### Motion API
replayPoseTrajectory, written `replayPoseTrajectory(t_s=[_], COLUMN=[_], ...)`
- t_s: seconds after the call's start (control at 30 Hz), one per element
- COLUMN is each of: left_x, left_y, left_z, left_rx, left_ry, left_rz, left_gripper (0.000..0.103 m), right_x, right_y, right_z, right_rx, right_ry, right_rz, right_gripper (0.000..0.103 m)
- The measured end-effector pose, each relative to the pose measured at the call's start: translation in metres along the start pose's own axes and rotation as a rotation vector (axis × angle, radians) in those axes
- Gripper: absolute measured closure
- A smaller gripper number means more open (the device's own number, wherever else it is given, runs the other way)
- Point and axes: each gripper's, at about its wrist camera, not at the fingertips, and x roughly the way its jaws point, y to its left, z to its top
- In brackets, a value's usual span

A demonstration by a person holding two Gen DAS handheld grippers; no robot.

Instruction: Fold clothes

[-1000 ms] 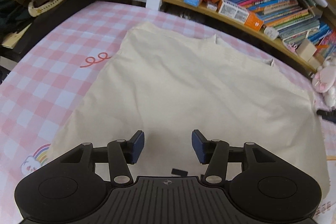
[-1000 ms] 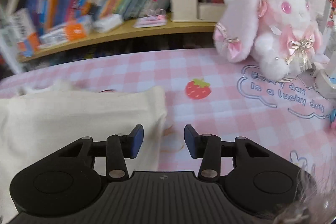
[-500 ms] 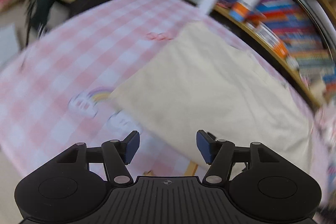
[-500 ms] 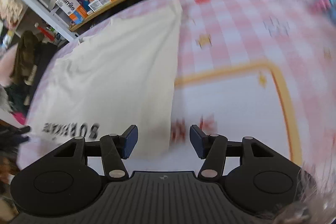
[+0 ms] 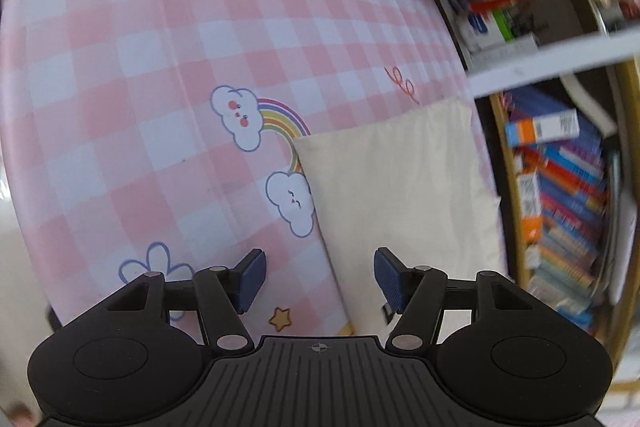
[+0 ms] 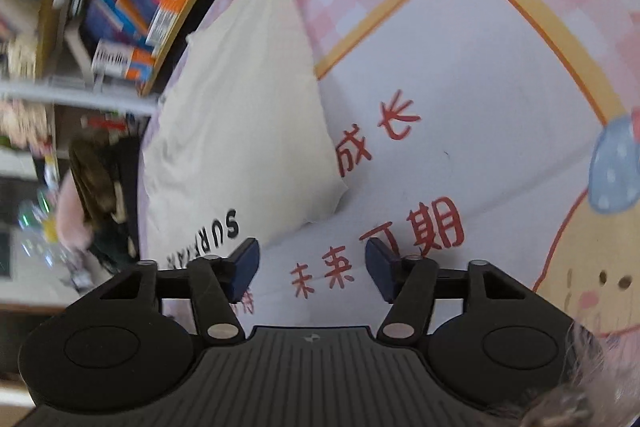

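Pink-and-white checked cloth (image 5: 120, 75) covers the bench, printed with a rainbow and clouds (image 5: 256, 131) on the left side and a yellow-bordered white panel with red characters (image 6: 432, 223) on the right; bookshelves (image 5: 560, 195) stand behind it.

Cream garment (image 5: 400, 187) lies flat on the bench in a folded state, with dark lettering (image 6: 212, 239) showing near its right-hand corner.

Change noted: a second ago both cameras looked across the garment toward the shelves. Both views have since rolled sharply and swung outward. The left view now takes in the garment's left edge and corner, where earlier it sat over the middle of the cloth. The right view now takes in the opposite side edge and the near corner, where earlier it faced a plush rabbit beyond the cloth. The garment itself appears undisturbed.

Left tongs (image 5: 318, 279): spread, slightly wider than a second ago, nothing between the pads; the garment's edge runs below the gap, nearer the right pad.

Right tongs (image 6: 310, 269): spread, also wider than before, nothing held; they hang over the printed panel just beside the garment's corner.

Assessment: both tools have been repositioned to the two side edges, which suggests a further fold is being set up. No grip is yet made on either side.
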Motion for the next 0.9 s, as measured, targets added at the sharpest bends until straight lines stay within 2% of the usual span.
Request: replayPoseTrajectory(t_s=[0.13, 0.23, 0.37, 0.47, 0.5, 0.53, 0.57, 0.6, 0.63, 0.7, 0.77, 0.83, 0.9], left_x=[0.004, 0.008, 0.014, 0.021, 0.023, 0.024, 0.025, 0.027, 0.023, 0.012, 0.002, -0.002, 0.007], left_y=[0.009, 0.009, 0.010, 0.005, 0.001, -0.003, -0.008, -0.012, -0.016, -0.025, -0.034, -0.040, -0.028], left_z=[0.004, 0.005, 0.014, 0.021, 0.023, 0.023, 0.024, 0.024, 0.023, 0.020, 0.017, 0.019, 0.025], left_rx=[-0.113, -0.162, -0.221, -0.229, -0.224, -0.214, -0.195, -0.184, -0.161, -0.099, -0.031, 0.025, -0.007], left_ry=[-0.024, -0.057, -0.092, -0.112, -0.125, -0.135, -0.137, -0.141, -0.152, -0.182, -0.203, -0.191, -0.150], left_rz=[-0.051, -0.062, -0.091, -0.104, -0.086, -0.054, -0.010, 0.022, 0.012, -0.040, -0.069, -0.033, 0.022], left_gripper=[0.043, 0.043, 0.044, 0.047, 0.056, 0.073, 0.081, 0.091, 0.100, 0.101, 0.101, 0.101, 0.101], right_x=[0.004, 0.009, 0.013, 0.017, 0.018, 0.019, 0.019, 0.019, 0.019, 0.017, 0.007, -0.007, -0.007], right_y=[-0.002, -0.004, -0.004, -0.003, -0.002, -0.001, 0.001, 0.004, 0.006, 0.012, 0.021, 0.032, 0.033], right_z=[0.002, 0.005, 0.009, 0.012, 0.013, 0.014, 0.015, 0.015, 0.015, 0.014, 0.011, 0.010, 0.012], right_rx=[0.061, 0.112, 0.158, 0.184, 0.184, 0.181, 0.172, 0.155, 0.135, 0.089, 0.029, -0.037, -0.059], right_ry=[-0.012, -0.018, -0.041, -0.057, -0.062, -0.065, -0.071, -0.078, -0.084, -0.084, -0.106, -0.150, -0.142], right_rz=[0.021, 0.032, 0.035, 0.038, 0.037, 0.031, 0.015, -0.006, -0.026, -0.024, 0.011, 0.063, 0.007], right_gripper=[0.056, 0.065, 0.068, 0.068, 0.069, 0.073, 0.076, 0.083, 0.090, 0.098, 0.099, 0.099, 0.099])
